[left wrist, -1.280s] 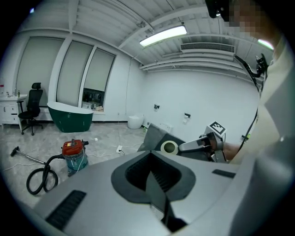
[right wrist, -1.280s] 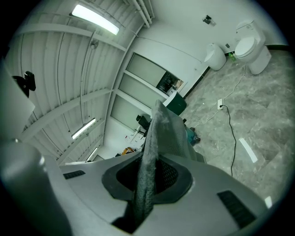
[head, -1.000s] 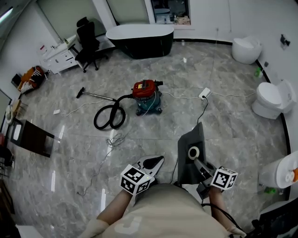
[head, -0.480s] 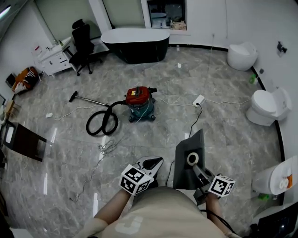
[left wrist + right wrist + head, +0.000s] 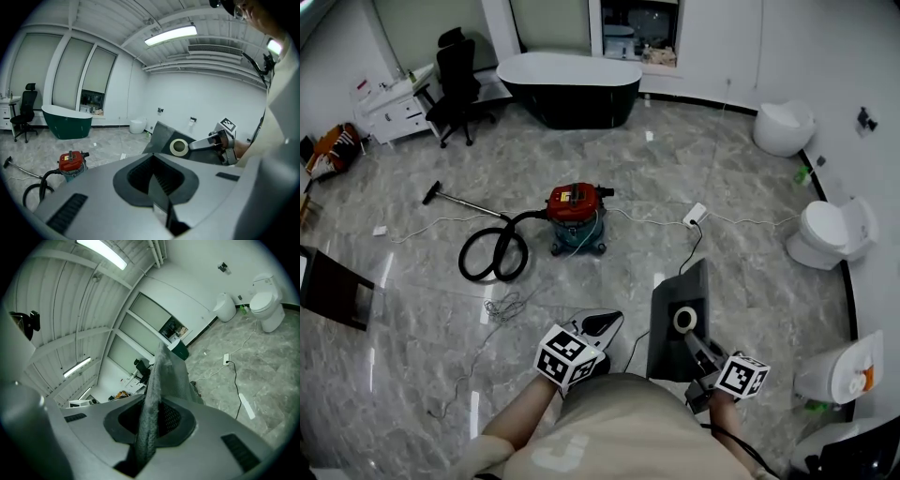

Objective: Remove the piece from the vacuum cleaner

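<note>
The vacuum cleaner [image 5: 576,217], a teal drum with a red lid, stands on the marble floor ahead with its black hose [image 5: 491,253] coiled to its left; it also shows in the left gripper view [image 5: 71,163]. My right gripper [image 5: 690,337] is shut on a flat grey dust bag [image 5: 678,315] with a pale ring [image 5: 685,320]. In the right gripper view the bag [image 5: 159,380] stands edge-on between the jaws of that gripper [image 5: 145,441]. My left gripper [image 5: 606,324] is shut with nothing in it, jaws together [image 5: 158,199]. Both are well short of the vacuum.
A black bathtub [image 5: 571,86] and an office chair [image 5: 455,73] stand at the back. Toilets [image 5: 822,232] line the right wall. A power strip [image 5: 694,215] with cables lies right of the vacuum, the wand [image 5: 459,200] left of it. A dark stool [image 5: 330,288] is at far left.
The person has walked forward: the vacuum cleaner sits nearer and lower-left in the head view. Both grippers came along, the right one still holding the bag.
</note>
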Demonstrator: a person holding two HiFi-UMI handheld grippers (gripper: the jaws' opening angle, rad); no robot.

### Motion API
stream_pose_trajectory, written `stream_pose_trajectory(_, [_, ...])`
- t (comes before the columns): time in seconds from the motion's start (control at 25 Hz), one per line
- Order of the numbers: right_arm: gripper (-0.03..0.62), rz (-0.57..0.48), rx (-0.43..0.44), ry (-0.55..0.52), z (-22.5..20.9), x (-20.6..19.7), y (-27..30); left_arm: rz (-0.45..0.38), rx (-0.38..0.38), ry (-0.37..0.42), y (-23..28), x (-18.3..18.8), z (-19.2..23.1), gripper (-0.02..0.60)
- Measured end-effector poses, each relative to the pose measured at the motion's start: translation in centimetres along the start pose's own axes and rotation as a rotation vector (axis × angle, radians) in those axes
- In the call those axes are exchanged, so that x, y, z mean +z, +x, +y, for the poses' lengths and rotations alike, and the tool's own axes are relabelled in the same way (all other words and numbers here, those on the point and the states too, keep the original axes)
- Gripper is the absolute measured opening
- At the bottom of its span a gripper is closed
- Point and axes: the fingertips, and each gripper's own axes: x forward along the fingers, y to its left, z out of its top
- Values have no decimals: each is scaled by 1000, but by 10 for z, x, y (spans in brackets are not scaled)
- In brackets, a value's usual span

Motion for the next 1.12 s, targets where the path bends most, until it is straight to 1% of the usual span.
stream_pose_trajectory(0.28, [34, -12, -25, -13, 24, 10, 64, -44, -9, -9, -13, 15, 77, 2])
stream_pose_trajectory(0.44, [34, -1, -32, -46, 40, 22, 86, -57, 5, -53, -22, 21, 104, 2])
stream_pose_trajectory(0.52, [34, 10, -31, -44, 42, 25, 96, -60, 17, -69, -26, 22, 112, 2])
stream_pose_trajectory(0.68, [34, 67, -12, -52, 44, 27, 123, -62, 65, -99, -33, 19, 131, 2])
stream_pose_trajectory(0.84, [34, 123, 31, -55, 38, 34, 146, -46, 136, -130, -32, 14, 146, 2])
stream_pose_trajectory(1.0, [34, 145, 85, -29, 20, 56, 160, -30, 203, -144, -15, 20, 152, 2])
stream_pose_trajectory(1.12, [34, 151, 122, -2, 2, 82, 162, -20, 226, -138, 10, 37, 146, 2])
